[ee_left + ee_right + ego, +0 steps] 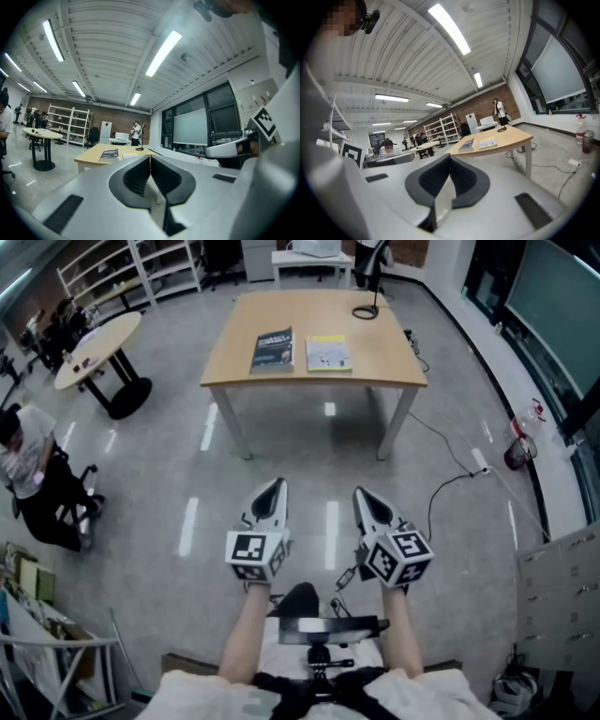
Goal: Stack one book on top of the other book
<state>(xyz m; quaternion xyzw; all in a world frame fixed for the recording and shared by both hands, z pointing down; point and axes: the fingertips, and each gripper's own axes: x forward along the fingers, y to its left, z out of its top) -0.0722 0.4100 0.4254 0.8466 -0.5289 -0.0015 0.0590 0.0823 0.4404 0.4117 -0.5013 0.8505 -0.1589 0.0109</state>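
I hold the left gripper [273, 495] and right gripper [368, 502] closed and empty, well short of the counter [281, 374] where the dark book [273, 350] lies beside the yellow book [328, 353].

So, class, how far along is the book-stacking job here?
Nothing is done yet: the dark book and the yellow book lie side by side, apart, on the table. Nothing is in hand: the left gripper and right gripper are both shut and empty, held over the floor short of the table. Left: reach the table, grip one book, set it on the other.
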